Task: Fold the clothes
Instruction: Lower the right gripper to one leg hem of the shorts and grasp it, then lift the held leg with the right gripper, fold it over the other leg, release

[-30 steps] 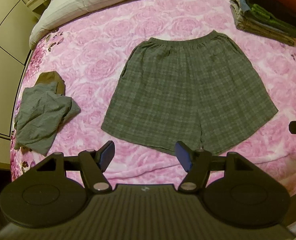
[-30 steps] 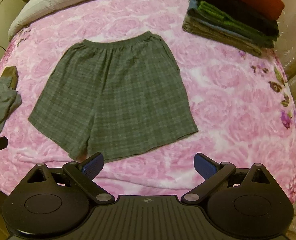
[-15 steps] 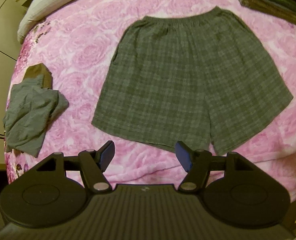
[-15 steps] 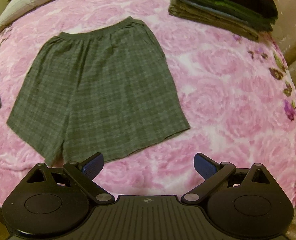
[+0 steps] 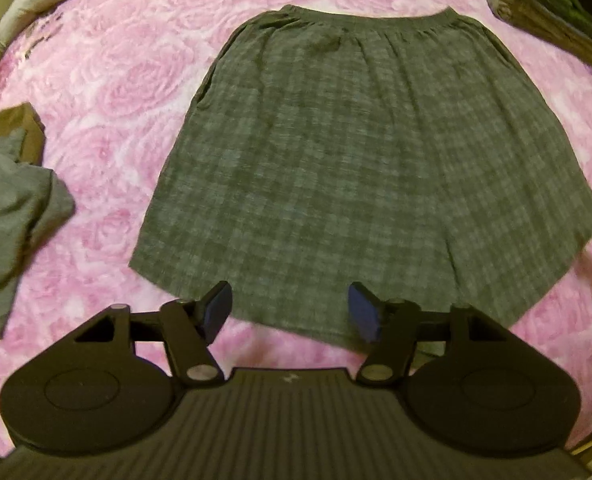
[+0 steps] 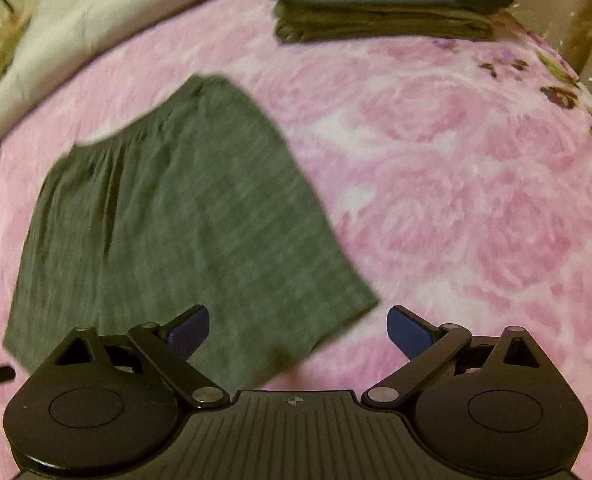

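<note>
Grey plaid shorts [image 5: 355,168] lie flat on the pink rose blanket, waistband at the far side, leg hems toward me. My left gripper [image 5: 290,312] hovers low over the hem of the left leg; its blue pads are apart and closing, with the hem edge lying between and below them, not pinched. In the right wrist view the shorts [image 6: 184,232] appear blurred and slanted. My right gripper [image 6: 297,330] stands wide open above the right leg's hem corner, nothing pressed between its pads.
A crumpled grey garment [image 5: 12,216] lies at the bed's left edge. A stack of folded clothes [image 6: 387,8] sits at the far right, near a white pillow [image 6: 96,40]. The pink blanket [image 6: 475,200] spreads to the right of the shorts.
Both grippers have come down toward the shorts' leg hems, so the shorts fill more of each view. The left jaws have narrowed slightly. The right view has rolled, tilting the shorts.
</note>
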Motion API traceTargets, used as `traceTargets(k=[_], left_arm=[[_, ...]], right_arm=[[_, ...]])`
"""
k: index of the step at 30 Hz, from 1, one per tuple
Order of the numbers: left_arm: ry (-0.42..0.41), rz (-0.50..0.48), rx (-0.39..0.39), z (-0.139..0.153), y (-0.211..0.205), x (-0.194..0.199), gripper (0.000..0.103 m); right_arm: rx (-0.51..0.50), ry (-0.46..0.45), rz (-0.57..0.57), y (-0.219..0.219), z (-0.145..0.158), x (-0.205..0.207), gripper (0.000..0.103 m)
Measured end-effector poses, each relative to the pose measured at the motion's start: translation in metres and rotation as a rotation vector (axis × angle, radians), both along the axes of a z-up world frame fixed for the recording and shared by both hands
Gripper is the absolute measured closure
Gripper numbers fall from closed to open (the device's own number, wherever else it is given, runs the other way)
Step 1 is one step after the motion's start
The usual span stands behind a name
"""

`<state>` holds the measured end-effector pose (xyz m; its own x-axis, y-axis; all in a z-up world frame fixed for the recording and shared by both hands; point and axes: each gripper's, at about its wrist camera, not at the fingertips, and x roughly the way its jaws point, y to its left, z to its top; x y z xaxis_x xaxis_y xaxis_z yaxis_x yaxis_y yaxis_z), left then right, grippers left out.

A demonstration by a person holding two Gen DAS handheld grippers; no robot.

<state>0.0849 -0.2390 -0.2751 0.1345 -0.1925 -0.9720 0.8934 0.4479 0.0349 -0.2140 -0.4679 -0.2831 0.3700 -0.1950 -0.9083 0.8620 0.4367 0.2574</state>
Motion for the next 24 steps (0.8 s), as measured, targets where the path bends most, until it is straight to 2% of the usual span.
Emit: traceTargets(k=[2,3,4,5,9,11,13,16,21,23,24], left_arm=[[0.017,0.014,-0.020,-0.010,0.003,0.010,0.050],[0.026,0.022,-0.028,-0.014,0.003,0.015,0.050],[0.035,0.030,-0.036,-0.018,0.003,0.020,0.051],[0.042,0.033,-0.042,-0.022,0.003,0.023,0.051],[0.086,0.043,-0.081,-0.031,0.001,0.036,0.051],[0.110,0.041,-0.096,-0.035,0.001,0.039,0.051],[0.132,0.040,-0.108,-0.041,0.001,0.044,0.051],[0.156,0.046,-0.118,-0.046,0.003,0.050,0.052],[0.210,0.076,-0.138,-0.051,0.008,0.067,0.052],[0.226,0.085,-0.141,-0.053,0.009,0.074,0.052],[0.231,0.086,-0.143,-0.053,0.010,0.077,0.052]], right_arm=[[-0.008,-0.055,-0.006,-0.008,-0.010,-0.007,0.005],[-0.009,-0.069,-0.006,-0.012,-0.016,-0.009,0.009],[-0.005,-0.080,0.000,-0.016,-0.021,-0.011,0.025],[-0.004,-0.084,0.001,-0.019,-0.026,-0.012,0.028],[-0.022,-0.092,0.004,-0.027,-0.042,-0.021,0.028],[-0.014,-0.108,0.006,-0.030,-0.050,-0.029,0.042],[-0.011,-0.141,0.014,-0.031,-0.051,-0.037,0.044],[0.030,-0.181,0.018,-0.031,-0.053,-0.045,0.062],[0.088,-0.218,-0.016,-0.030,-0.059,-0.047,0.063],[0.097,-0.216,-0.048,-0.029,-0.061,-0.045,0.084],[0.098,-0.204,-0.072,-0.029,-0.063,-0.044,0.088]])
